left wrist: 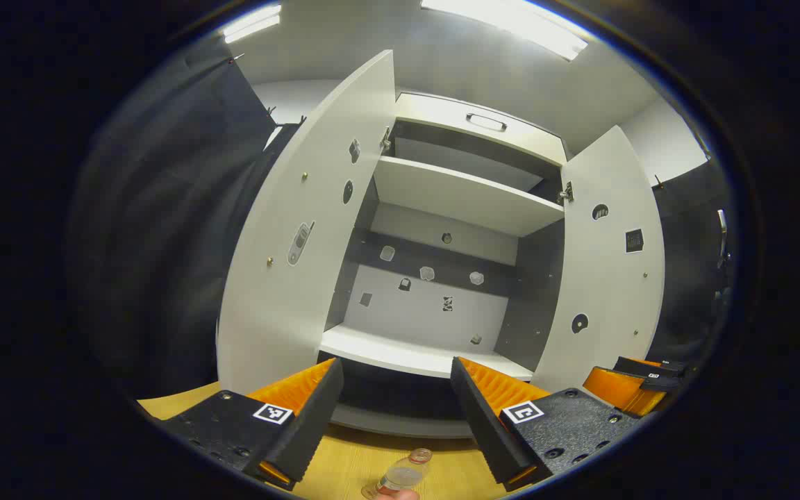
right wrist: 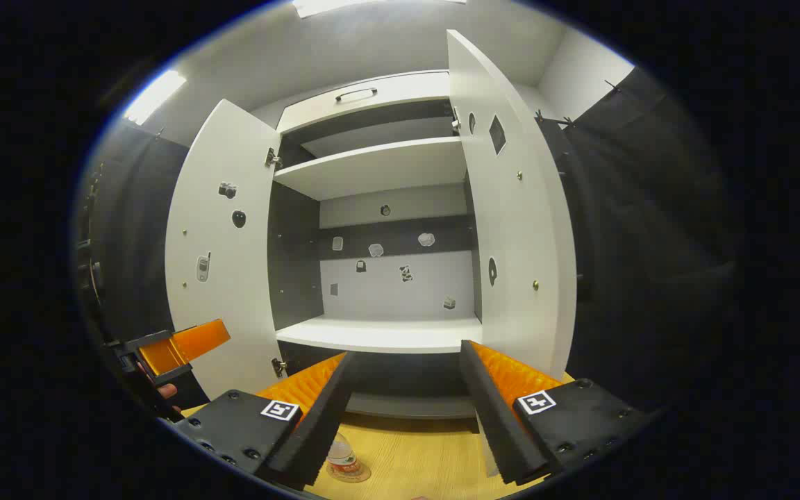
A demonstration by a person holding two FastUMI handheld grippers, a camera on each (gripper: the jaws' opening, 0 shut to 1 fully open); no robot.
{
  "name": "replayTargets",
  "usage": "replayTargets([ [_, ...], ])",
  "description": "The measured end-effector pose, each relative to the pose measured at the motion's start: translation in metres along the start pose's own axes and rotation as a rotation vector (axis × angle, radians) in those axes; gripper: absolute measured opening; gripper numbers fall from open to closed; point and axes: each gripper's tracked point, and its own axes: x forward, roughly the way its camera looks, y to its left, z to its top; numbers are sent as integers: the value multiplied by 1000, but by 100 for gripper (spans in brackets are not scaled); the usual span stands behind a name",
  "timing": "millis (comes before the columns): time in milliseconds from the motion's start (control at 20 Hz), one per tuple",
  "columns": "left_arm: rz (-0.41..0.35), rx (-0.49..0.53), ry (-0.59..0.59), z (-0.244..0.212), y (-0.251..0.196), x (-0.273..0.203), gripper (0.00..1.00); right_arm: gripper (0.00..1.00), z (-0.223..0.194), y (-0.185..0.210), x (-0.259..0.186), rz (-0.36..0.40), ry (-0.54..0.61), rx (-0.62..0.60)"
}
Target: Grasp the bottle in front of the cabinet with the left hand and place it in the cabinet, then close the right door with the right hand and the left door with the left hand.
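On the counter in front of the cabinet we see the bottle lying on its side, low between the fingers of the left tool, which is spread wide and grips nothing. The edge of the left gripper view cuts off the bottle's lower end, where a fingertip pokes in. In the right gripper view the bottle is partly hidden behind the right tool's near finger, so we cannot make out its label. The right tool is also released, holding nothing. Both doors stand open: the left door and the right door. The lower shelf is bare apart from small stickers on the back wall, too small to identify. The left tool appears partly cut off at the left of the right gripper view.
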Motion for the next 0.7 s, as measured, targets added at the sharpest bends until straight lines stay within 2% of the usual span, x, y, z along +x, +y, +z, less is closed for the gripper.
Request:
replayTargets([
  [50, -18, 1, 13, -2, 0, 7, 95, 98, -6, 0, 7, -22, 19, 6],
  [150, -46, 7, -1, 1, 1, 16, 95, 98, -11, 9, 16, -21, 29, 37],
  [700, -95, 7, 4, -13, -7, 34, 94, 98, -18, 3, 24, -62, 20, 71],
])
